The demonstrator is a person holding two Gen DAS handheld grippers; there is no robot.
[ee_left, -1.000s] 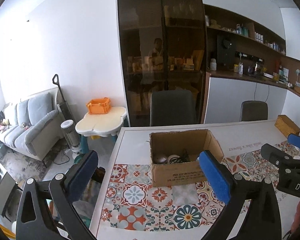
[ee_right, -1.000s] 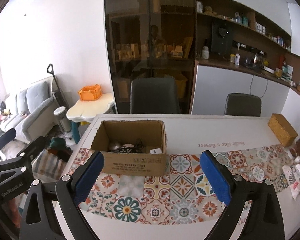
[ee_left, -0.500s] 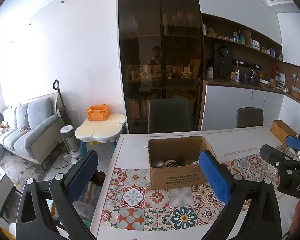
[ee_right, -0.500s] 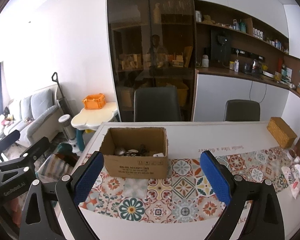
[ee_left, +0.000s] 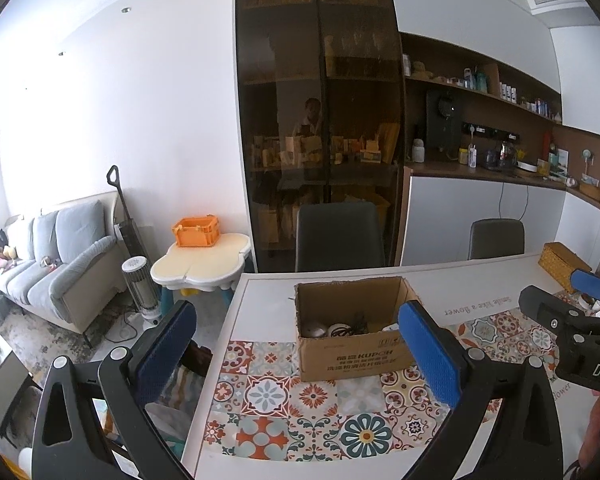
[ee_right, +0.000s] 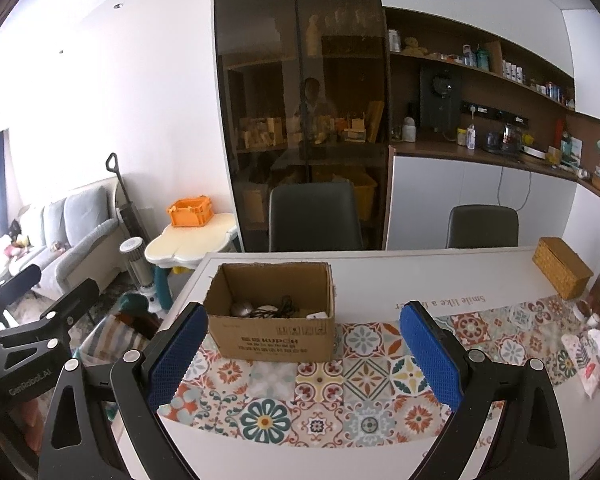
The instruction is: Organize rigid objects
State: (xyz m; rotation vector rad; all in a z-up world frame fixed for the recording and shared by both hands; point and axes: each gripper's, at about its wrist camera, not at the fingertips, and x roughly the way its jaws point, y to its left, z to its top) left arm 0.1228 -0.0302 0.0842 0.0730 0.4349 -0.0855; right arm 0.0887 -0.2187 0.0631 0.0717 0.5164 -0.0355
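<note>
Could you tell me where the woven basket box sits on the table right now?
The woven basket box sits at the table's far right corner in the right wrist view, well right of the cardboard box, beyond the tiled mat.

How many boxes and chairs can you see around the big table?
Cardboard box: 1
Woven box: 1
Dark chairs behind the table: 2
Total: 4
</note>
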